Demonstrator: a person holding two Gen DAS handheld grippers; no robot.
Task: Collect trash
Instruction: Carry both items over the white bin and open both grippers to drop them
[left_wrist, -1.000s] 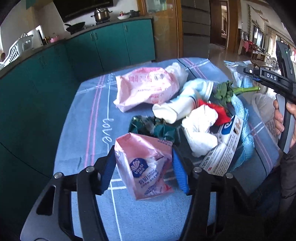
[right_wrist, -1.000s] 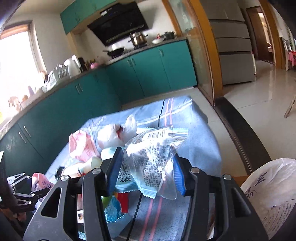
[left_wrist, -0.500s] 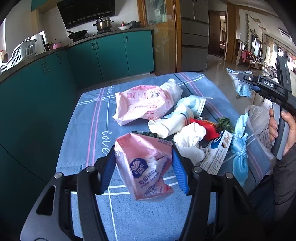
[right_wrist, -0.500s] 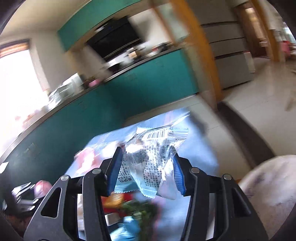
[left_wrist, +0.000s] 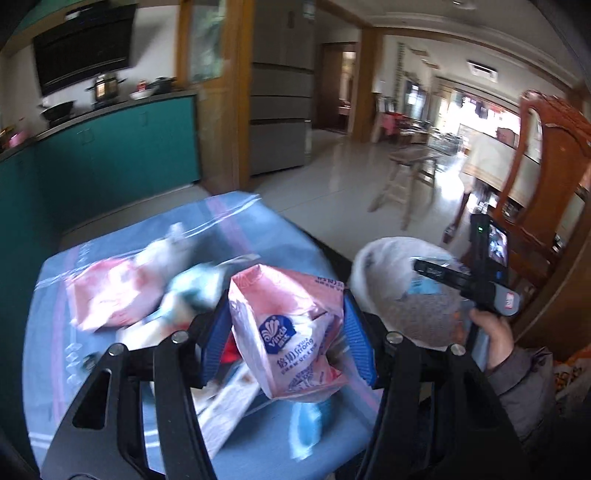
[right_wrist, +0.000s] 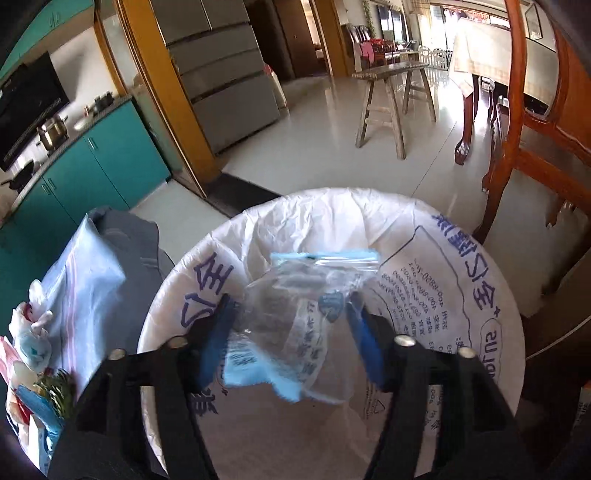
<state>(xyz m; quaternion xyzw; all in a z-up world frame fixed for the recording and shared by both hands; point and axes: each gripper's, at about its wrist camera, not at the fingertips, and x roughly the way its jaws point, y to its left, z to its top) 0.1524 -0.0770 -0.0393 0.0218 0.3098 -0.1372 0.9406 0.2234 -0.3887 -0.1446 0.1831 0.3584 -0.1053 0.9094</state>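
Note:
My left gripper (left_wrist: 284, 328) is shut on a pink Vinda tissue pack (left_wrist: 291, 332) and holds it above the blue tablecloth (left_wrist: 55, 387). My right gripper (right_wrist: 291, 328) is shut on a clear plastic wrapper with blue print (right_wrist: 295, 321), held over the open mouth of a white bag-lined trash bin (right_wrist: 461, 295). The bin (left_wrist: 384, 266) and the right gripper (left_wrist: 421, 266) also show at the right of the left wrist view. More trash lies on the table: a large pink pack (left_wrist: 107, 291), a white and blue bottle (left_wrist: 181, 288), a carton (left_wrist: 229, 406).
Teal kitchen cabinets (left_wrist: 103, 158) stand behind the table. A wooden stool (right_wrist: 391, 99) and a wooden chair (right_wrist: 535, 147) stand on the tiled floor beyond the bin. The table's right edge is close to the bin.
Both grippers have swung right, away from the table's middle. The right gripper with the clear wrapper now hangs over the bin. The left gripper still holds the pink pack.

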